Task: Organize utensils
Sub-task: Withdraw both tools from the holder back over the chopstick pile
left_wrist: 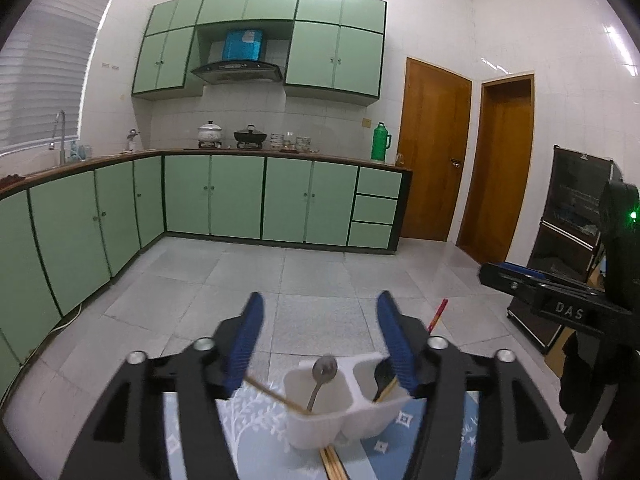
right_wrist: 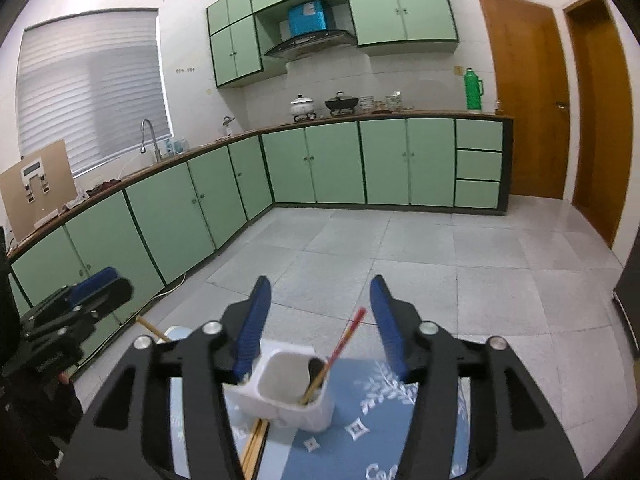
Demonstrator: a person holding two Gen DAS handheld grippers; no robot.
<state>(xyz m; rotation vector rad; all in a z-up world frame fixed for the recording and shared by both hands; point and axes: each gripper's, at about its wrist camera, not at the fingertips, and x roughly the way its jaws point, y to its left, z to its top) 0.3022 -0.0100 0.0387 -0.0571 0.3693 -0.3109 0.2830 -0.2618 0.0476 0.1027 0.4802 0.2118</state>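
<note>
- Kitchen — green base cabinets (left_wrist: 236, 196) run along the far wall and turn down the left side under a dark worktop; matching wall cabinets (right_wrist: 404, 8) hang above, with a range hood (left_wrist: 236, 70) between them.
- Two wooden doors (left_wrist: 436, 152) stand at the far right; a window blind (right_wrist: 92, 84) covers the left wall above a tap (right_wrist: 148, 136).
- On the far worktop sit a white pot (left_wrist: 209, 132), a dark wok (left_wrist: 250, 135) and a green flask (left_wrist: 380, 142).
- Pale floor tiles (right_wrist: 400, 252) fill the middle ground.
- Blue patterned cloth (right_wrist: 384, 412) — covers the near surface; it bears the holder.
- Left gripper (left_wrist: 320, 344) — blue-padded fingers stand wide apart with nothing pressed between them; the holder lies just below and beyond the tips.
- Right gripper (right_wrist: 320, 320) — fingers likewise spread wide and hold nothing; the right compartment of the holder shows between them.
- White utensil holder (left_wrist: 320, 420) — two compartments, upright on the cloth, near centre.
- Metal spoon (left_wrist: 323, 372) — stands bowl-up in the left compartment, leaning on a thin wooden chopstick (left_wrist: 272, 394) that slants out to the left.
- Red-tipped chopstick (right_wrist: 340, 352) — leans up and right out of the right compartment, beside a dark spoon (right_wrist: 315, 368).
- Loose wooden chopsticks (left_wrist: 332, 464) — lie flat on the cloth at the near foot of the holder.
</note>
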